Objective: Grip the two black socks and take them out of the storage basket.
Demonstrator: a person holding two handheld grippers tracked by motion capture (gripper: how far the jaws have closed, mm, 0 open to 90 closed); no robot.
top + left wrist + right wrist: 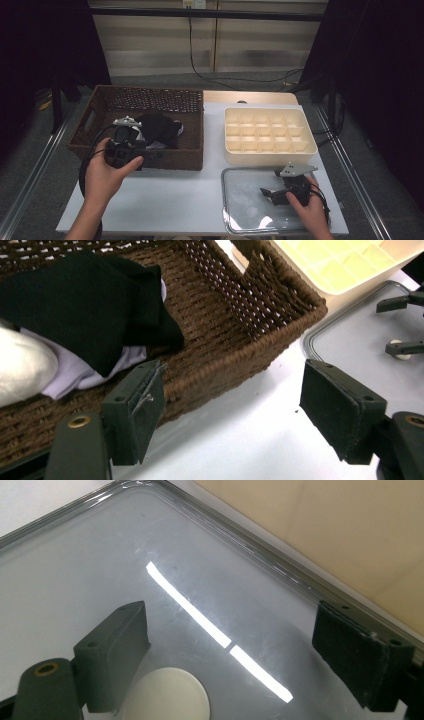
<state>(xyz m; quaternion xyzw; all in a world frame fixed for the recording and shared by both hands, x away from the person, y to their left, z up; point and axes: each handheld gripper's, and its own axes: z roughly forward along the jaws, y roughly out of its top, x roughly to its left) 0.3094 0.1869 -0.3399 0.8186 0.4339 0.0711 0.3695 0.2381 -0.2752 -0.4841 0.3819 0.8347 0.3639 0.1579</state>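
Black cloth (95, 305), a bunched garment lying on top of paler white and lilac pieces (75, 372), sits in the middle of the brown wicker basket (192, 160), toward its near wall. From the left gripper (125, 150) the cloth lies ahead and slightly to the left in the left gripper view, just past the basket's woven rim; its bulk runs roughly across the basket from side to side. That gripper hovers at the near wall of the basket with its jaws spread wide and nothing between them, one pad over the rim and the other over the white tabletop (240, 440). The left hand (102, 177) is plainly the nearer one, so reaching in over the rim and down onto the dark bundle looks like its job. Well apart, on the other side, the right gripper (272, 192) rests low over the clear lid (235, 210) that lies flat on the tabletop, jaws likewise spread and empty, with a small white disc (170, 695) just beneath them. Behind that lid stands the cream divided box (310, 150), every compartment bare.
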